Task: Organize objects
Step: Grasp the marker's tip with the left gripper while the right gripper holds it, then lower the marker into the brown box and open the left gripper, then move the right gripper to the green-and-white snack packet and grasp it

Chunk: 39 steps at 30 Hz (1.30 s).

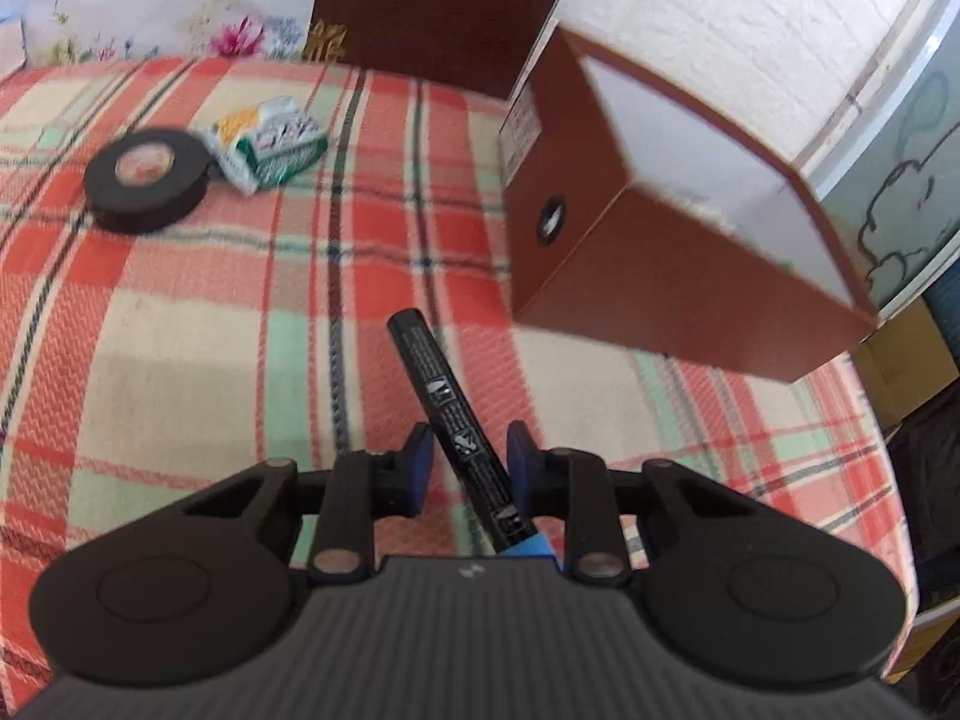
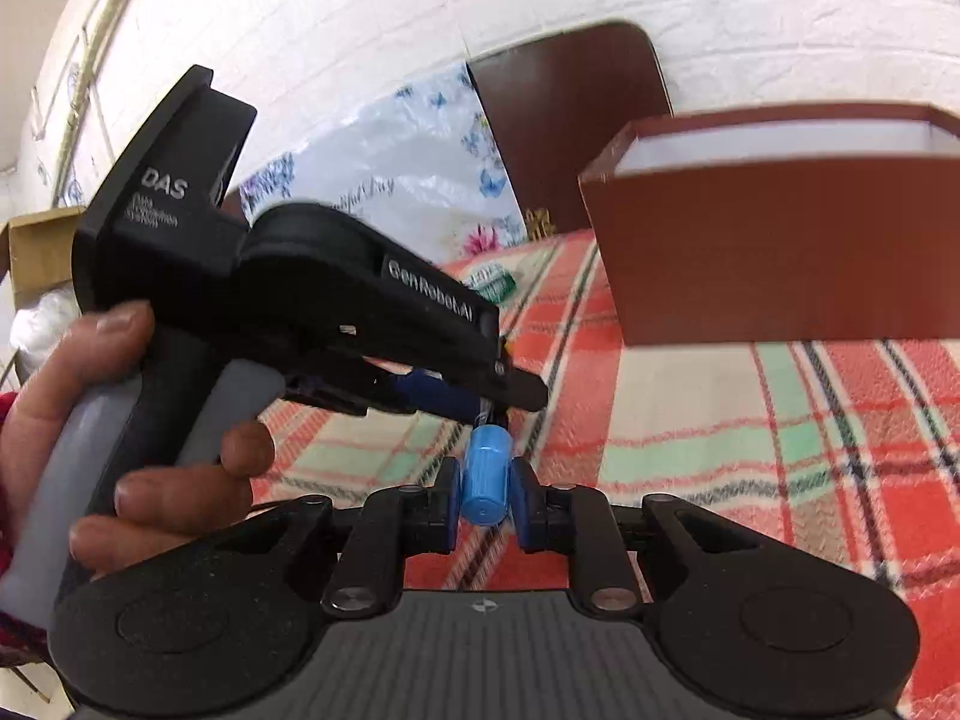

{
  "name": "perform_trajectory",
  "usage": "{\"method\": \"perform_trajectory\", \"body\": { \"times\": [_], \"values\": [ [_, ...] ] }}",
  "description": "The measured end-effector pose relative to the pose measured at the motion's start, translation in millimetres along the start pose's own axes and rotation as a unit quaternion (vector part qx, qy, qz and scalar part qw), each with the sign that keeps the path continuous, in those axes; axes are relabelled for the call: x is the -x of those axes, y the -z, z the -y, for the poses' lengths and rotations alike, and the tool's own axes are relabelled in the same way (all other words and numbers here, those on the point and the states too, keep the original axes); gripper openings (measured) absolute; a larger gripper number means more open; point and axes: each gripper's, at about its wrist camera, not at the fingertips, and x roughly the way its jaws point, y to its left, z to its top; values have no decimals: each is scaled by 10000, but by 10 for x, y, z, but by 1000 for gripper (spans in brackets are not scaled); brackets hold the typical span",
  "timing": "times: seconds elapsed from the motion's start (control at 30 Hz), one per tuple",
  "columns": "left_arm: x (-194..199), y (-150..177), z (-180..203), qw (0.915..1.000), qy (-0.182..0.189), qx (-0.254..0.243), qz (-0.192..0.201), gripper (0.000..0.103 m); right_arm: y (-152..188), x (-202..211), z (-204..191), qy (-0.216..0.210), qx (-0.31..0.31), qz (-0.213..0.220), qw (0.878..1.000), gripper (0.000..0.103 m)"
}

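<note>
Both sets of tongs are on the same marker here. The left tongs have their blue pads either side of the black marker, with its barrel poking forward over the plaid cloth on the bench; I can't tell if the pads really pinch it, there seems to be some gap. The right tongs are clamped on the marker's blue cap, and that view also shows the person's hand holding the left gripper's handle. The brown box sits open-topped ahead and to the right. Further back on the left, a black tape roll lies touching a green-and-white packet.
</note>
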Motion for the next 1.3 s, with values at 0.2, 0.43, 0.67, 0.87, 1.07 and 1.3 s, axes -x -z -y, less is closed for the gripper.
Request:
{"method": "perform_trajectory", "body": {
  "times": [0.2,0.43,0.67,0.87,1.07,1.3],
  "values": [
    [299,-478,499,9939,504,-672,712,23,-365,213,49,286,70,890,9956,19],
    [-49,-1118,1115,9852,489,-1318,982,23,-915,-35,381,887,-178,1503,9845,20],
    [-421,-1157,1014,9859,-54,-1368,965,37,-945,-348,503,1497,131,1444,9780,37],
    [-57,-726,708,9805,522,-1441,1234,37,-616,-97,252,1685,539,1704,9694,42],
    [100,-253,215,9833,-69,-1442,1110,50,-352,-289,38,1347,803,754,9847,42],
    [37,29,-951,9805,-1694,-641,762,50,-346,-525,-203,1022,1234,29,9871,43]
  ]
}}
